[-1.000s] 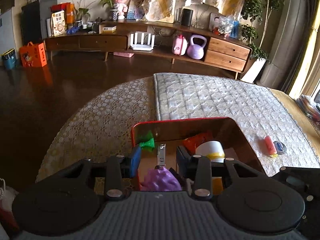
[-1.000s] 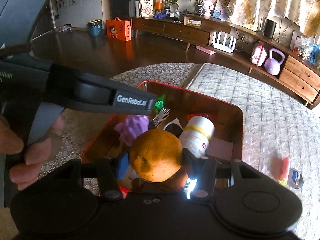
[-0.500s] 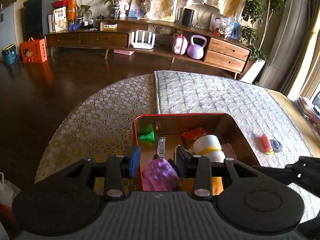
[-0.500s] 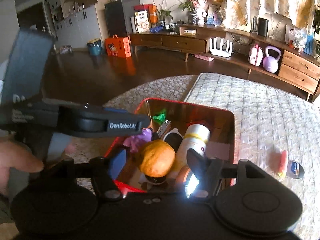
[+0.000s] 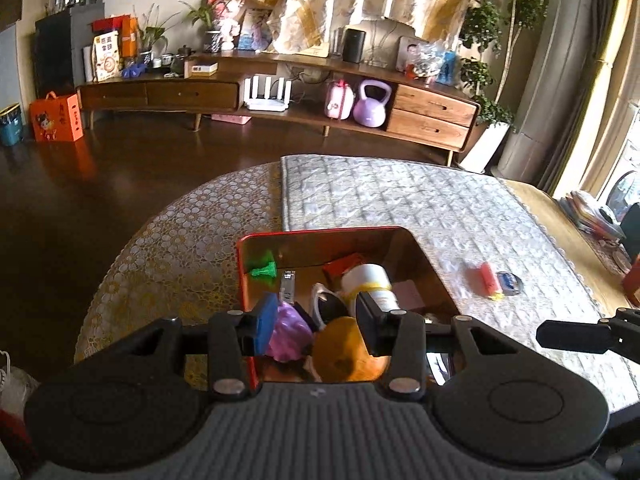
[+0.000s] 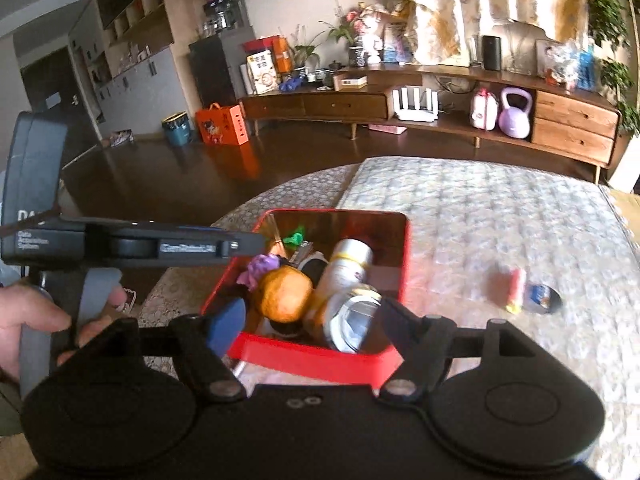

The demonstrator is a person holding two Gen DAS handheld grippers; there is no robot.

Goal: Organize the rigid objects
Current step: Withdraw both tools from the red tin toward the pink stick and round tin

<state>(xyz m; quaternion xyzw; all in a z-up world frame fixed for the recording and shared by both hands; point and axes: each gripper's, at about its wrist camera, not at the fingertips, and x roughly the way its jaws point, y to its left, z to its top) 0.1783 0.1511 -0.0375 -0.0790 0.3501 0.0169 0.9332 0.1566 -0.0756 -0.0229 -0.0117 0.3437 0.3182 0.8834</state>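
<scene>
A red tin box [image 6: 320,362] [image 5: 312,233] sits on the table with several objects inside: an orange [image 6: 285,294] [image 5: 344,354], a purple spiky toy [image 5: 289,334] [image 6: 260,266], a white bottle [image 5: 370,280] [image 6: 346,266], a silver can [image 6: 352,322], a green toy [image 5: 264,270] and a nail clipper [image 5: 287,285]. My right gripper [image 6: 310,328] is open and empty above the box's near rim. My left gripper [image 5: 316,320] is open and empty over the box's near left side. A red tube [image 5: 489,278] [image 6: 516,286] and a small round tin [image 5: 509,281] [image 6: 542,296] lie on the cloth right of the box.
The table has a quilted grey runner [image 5: 400,200] over a lace cloth [image 5: 180,240]. A wooden sideboard [image 5: 280,96] with a purple kettlebell [image 5: 372,106] stands across the dark floor. An orange box [image 5: 56,122] sits on the floor at left. Books [image 5: 588,212] lie at the table's right edge.
My right gripper opened and let go of the orange, which now lies in the box, then pulled back. My left gripper drew back slightly and stayed open.
</scene>
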